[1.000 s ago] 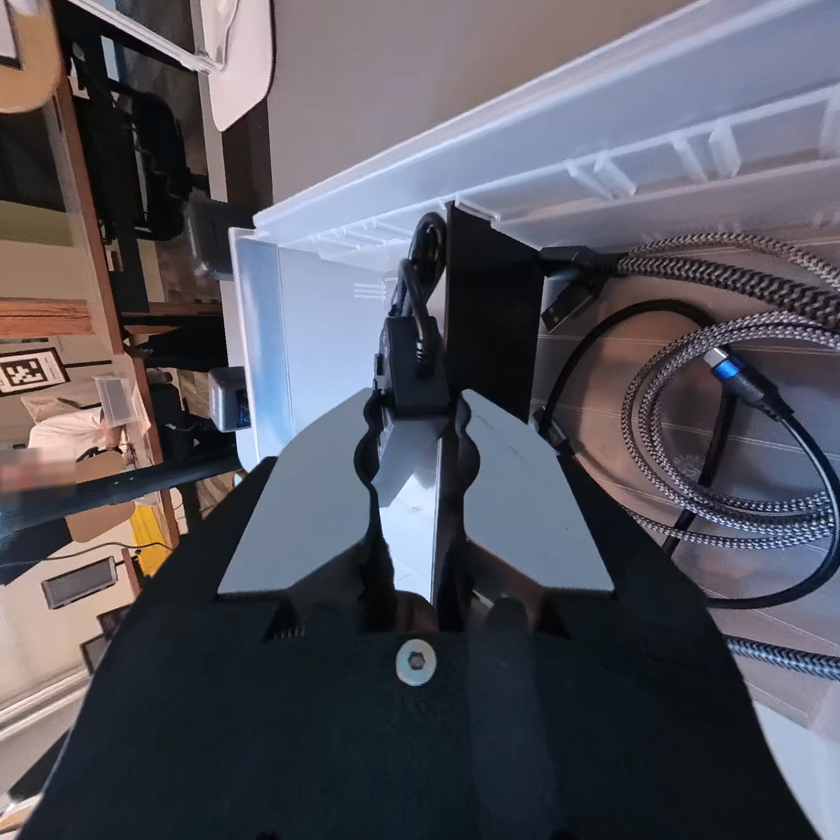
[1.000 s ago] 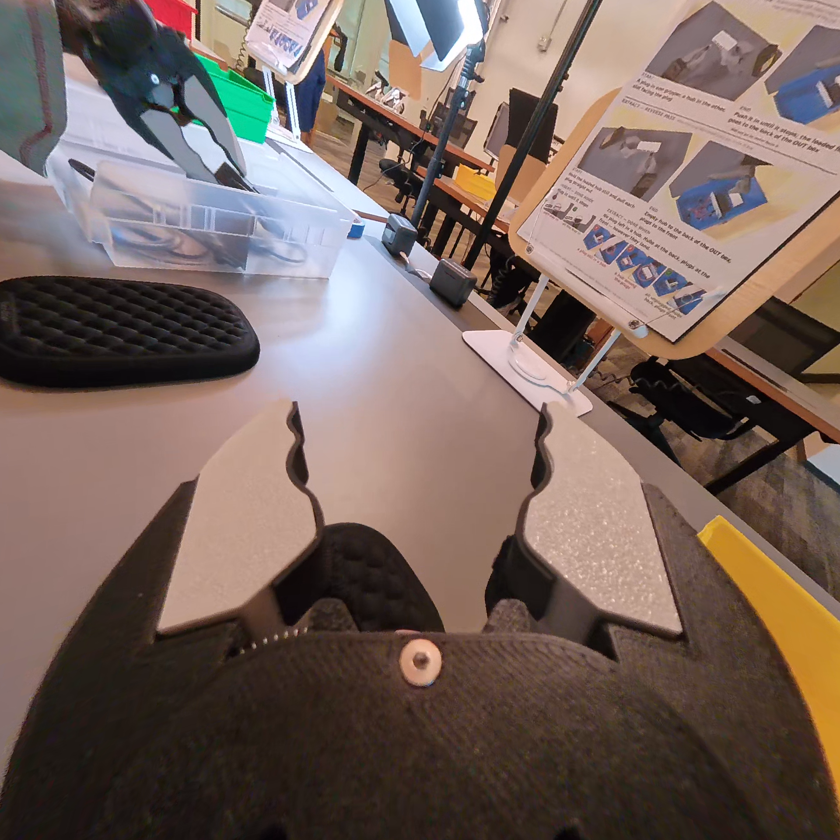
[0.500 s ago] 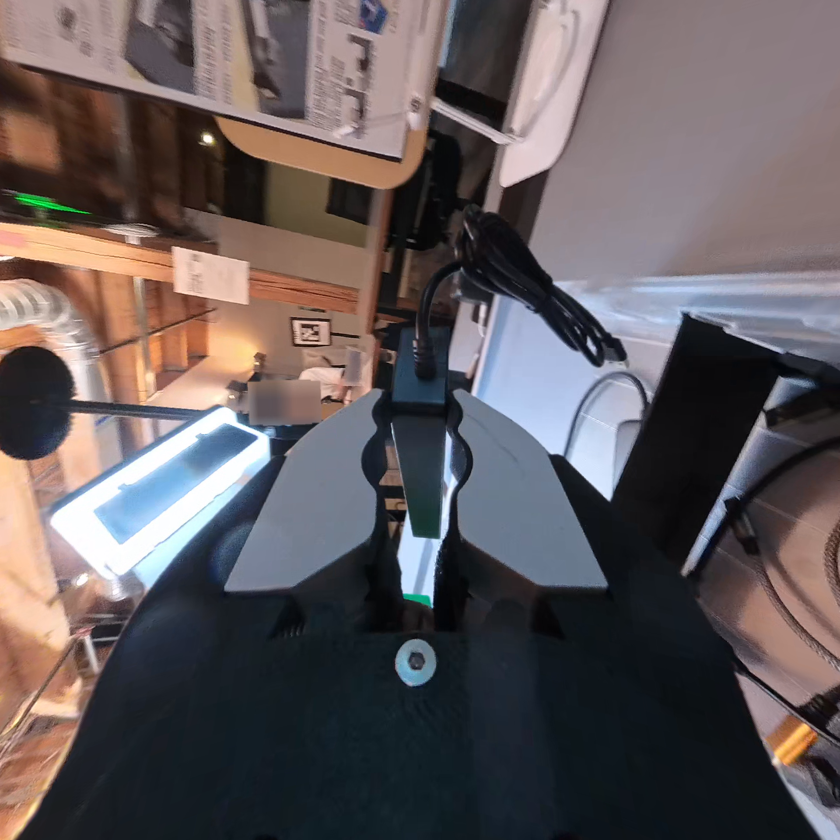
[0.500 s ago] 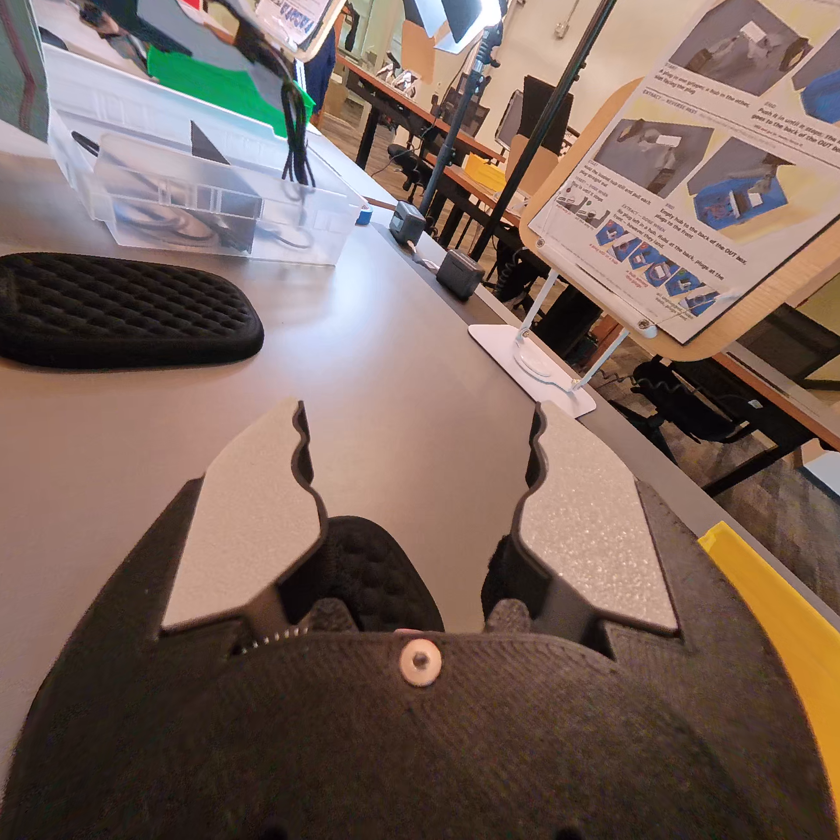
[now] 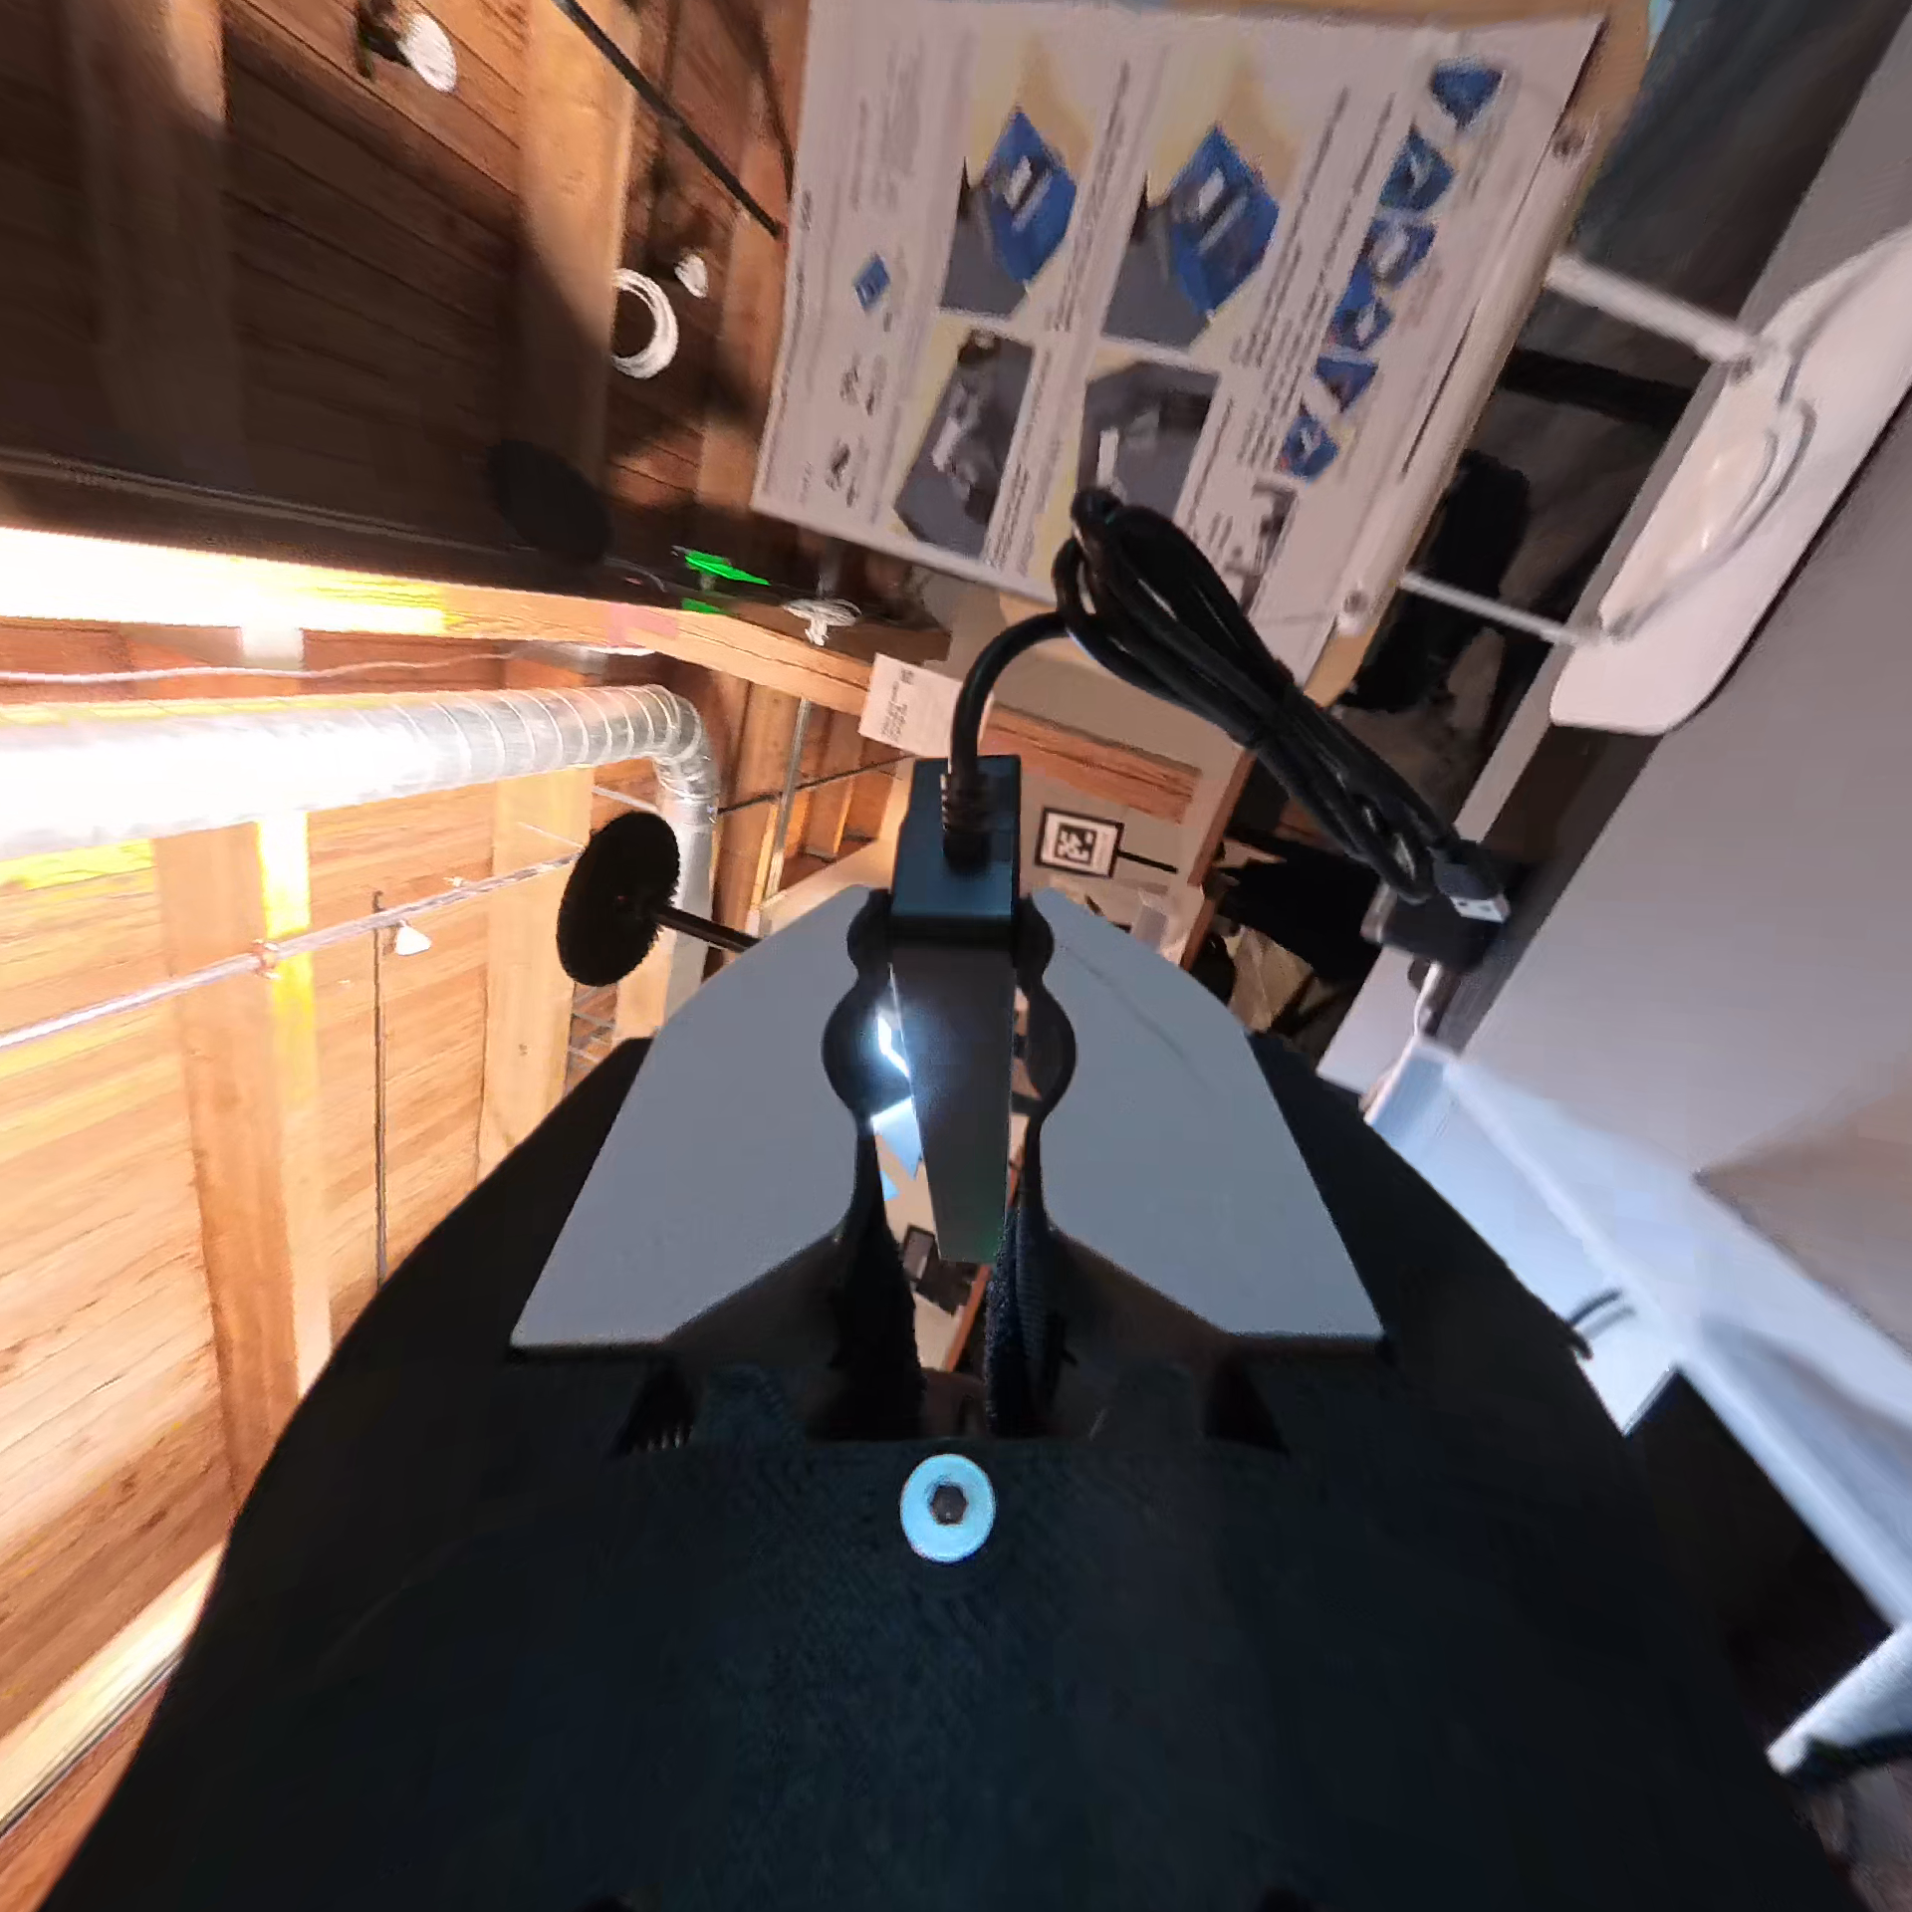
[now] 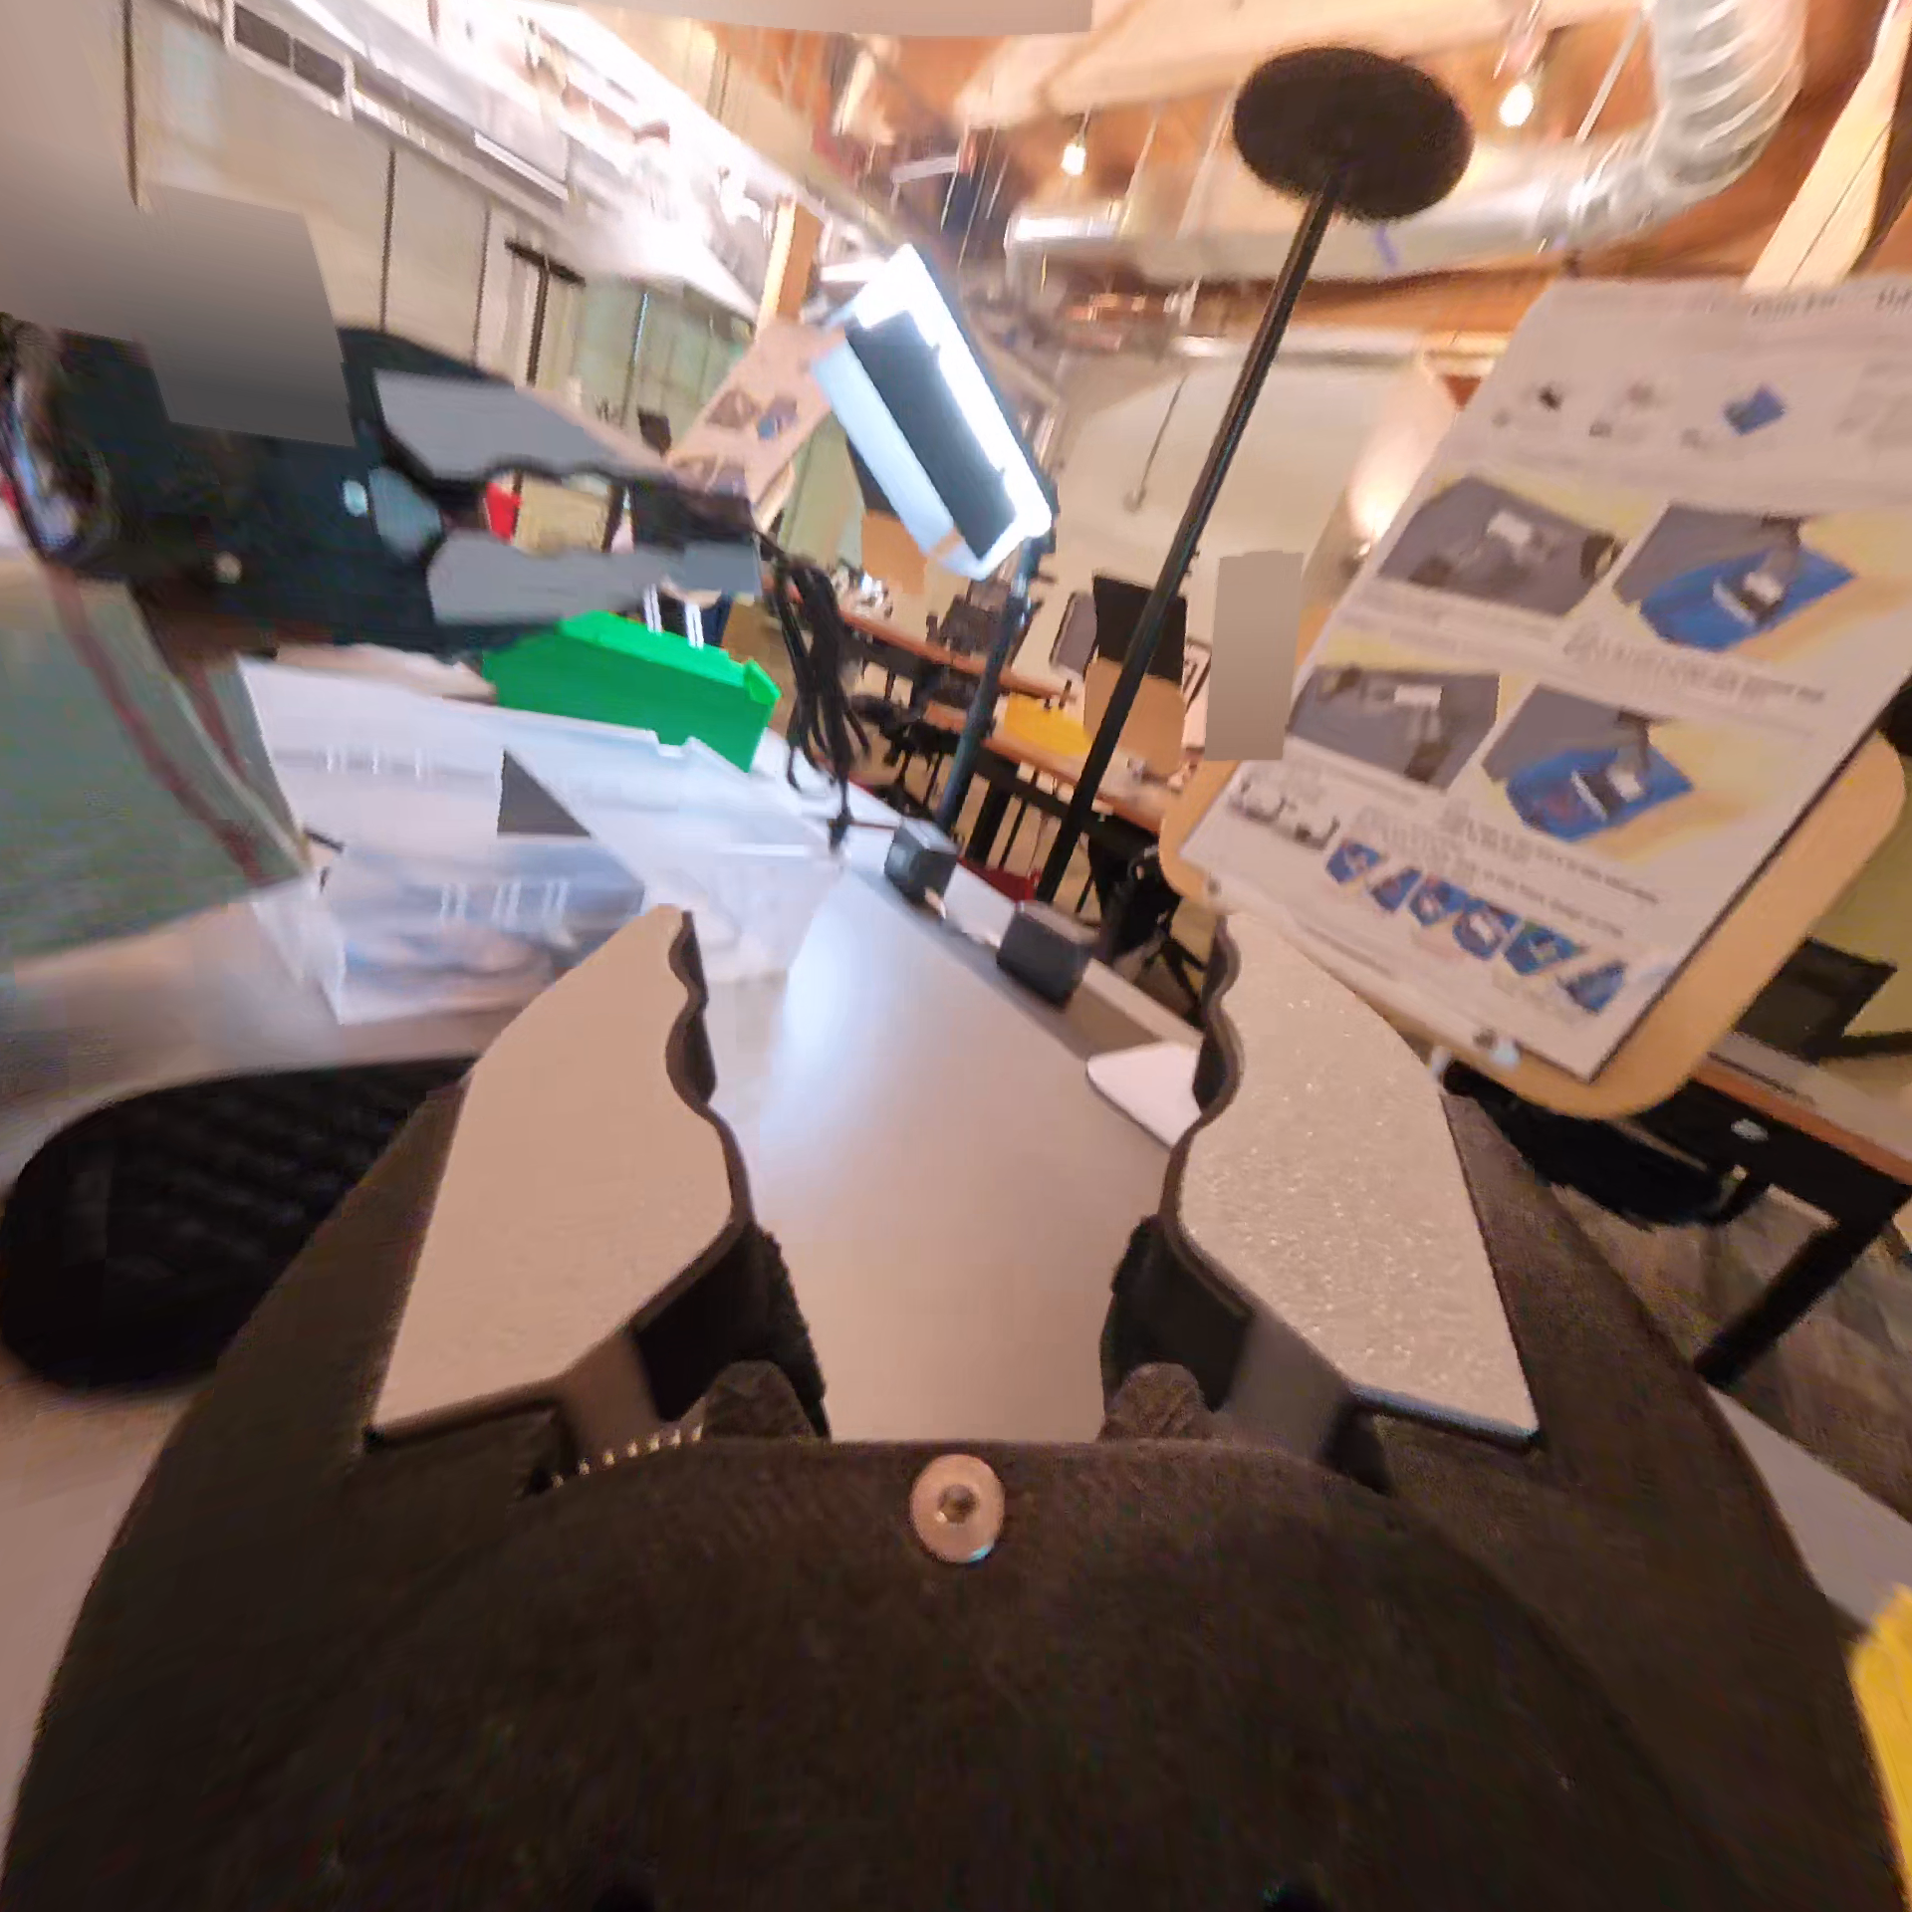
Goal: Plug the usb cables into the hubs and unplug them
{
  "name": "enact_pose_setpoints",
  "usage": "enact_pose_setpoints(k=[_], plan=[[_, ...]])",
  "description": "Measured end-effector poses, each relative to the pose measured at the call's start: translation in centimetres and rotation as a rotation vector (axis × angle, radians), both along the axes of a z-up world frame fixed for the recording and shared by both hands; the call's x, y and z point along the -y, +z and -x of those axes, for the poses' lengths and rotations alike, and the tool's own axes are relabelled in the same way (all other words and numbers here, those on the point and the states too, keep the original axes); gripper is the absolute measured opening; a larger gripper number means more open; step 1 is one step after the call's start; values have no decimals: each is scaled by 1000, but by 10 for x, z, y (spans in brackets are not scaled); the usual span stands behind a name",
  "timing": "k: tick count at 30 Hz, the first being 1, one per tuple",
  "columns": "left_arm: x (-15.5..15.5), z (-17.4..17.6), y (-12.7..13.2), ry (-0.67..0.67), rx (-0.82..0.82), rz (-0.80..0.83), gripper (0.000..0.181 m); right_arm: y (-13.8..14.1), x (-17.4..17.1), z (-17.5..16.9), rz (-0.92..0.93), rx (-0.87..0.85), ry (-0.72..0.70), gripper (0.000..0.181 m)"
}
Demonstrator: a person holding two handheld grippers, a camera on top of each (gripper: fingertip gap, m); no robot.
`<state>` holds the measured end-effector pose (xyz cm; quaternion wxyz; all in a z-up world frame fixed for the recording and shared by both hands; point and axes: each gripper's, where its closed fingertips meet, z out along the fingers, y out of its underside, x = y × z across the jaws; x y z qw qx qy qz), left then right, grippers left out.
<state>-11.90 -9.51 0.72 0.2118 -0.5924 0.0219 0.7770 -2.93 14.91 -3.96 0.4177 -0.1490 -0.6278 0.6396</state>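
The left gripper [image 5: 952, 931] is clamping a black hub [image 5: 957, 1035] with its bundled cable [image 5: 1242, 683] dangling, seemingly above the clear bin [image 6: 579, 859] that only the right wrist view is showing, while the right gripper [image 6: 957, 1035] is gaping empty.

**Right wrist view: bench contents**

Right gripper [image 6: 952, 1045]: jaws spread wide, empty, above grey table [image 6: 931, 1190]. Left gripper [image 6: 714, 538]: raised at upper left, clamped on a dark hub [image 6: 678, 514]; bundled black cable [image 6: 823, 662] dangling. Clear plastic bin [image 6: 579, 879] beneath. Green bin [image 6: 631, 673] behind. Black mesh pad [image 6: 186, 1190] at left. Instruction board [image 6: 1552, 704] at right.
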Motion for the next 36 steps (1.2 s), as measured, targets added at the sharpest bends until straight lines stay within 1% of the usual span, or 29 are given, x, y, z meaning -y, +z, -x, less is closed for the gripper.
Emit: enact_pose_setpoints(k=[2,4,6,8,11,13,16,17,19,23,25,26,28,30,33,36], plan=[[-28,-11,-5,-22,-34,1,23,15,26,2,35,-51,8,81],[-56,-20,-11,-48,-64,5,23,26,57,0,61,-72,75,79],[-83,-30,-20,-92,-81,20,23,27,84,3,43,-44,133,79],[-108,-40,-30,-142,-85,42,23,23,100,12,-16,-27,128,74],[-132,-53,-40,-197,-108,87,23,16,104,27,-108,-47,55,69],[-141,-57,-44,-211,-124,116,23,11,100,33,-166,-46,10,69],[-153,-63,-51,-243,-150,163,24,-1,98,37,-236,-12,-15,71],[-156,-65,-53,-243,-162,181,24,-5,97,39,-260,-2,-18,68],[-159,-65,-57,-239,-183,209,24,-14,99,37,-268,56,28,56],[-165,-67,-62,-277,-165,195,24,-19,95,34,-257,91,78,55],[-169,-69,-64,-340,-103,150,23,-19,91,31,-244,90,103,54],[-168,-69,-64,-367,-49,107,28,-20,87,30,-248,93,110,54],[-160,-65,-65,-408,78,0,49,-23,76,27,-279,93,122,54],[-147,-61,-69,-451,228,-115,57,-26,64,21,-310,104,145,54],[-130,-59,-82,-519,420,-229,61,-31,47,9,-345,138,221,54],[-126,-64,-105,-573,575,-251,64,-42,33,-9,-372,184,337,53]])
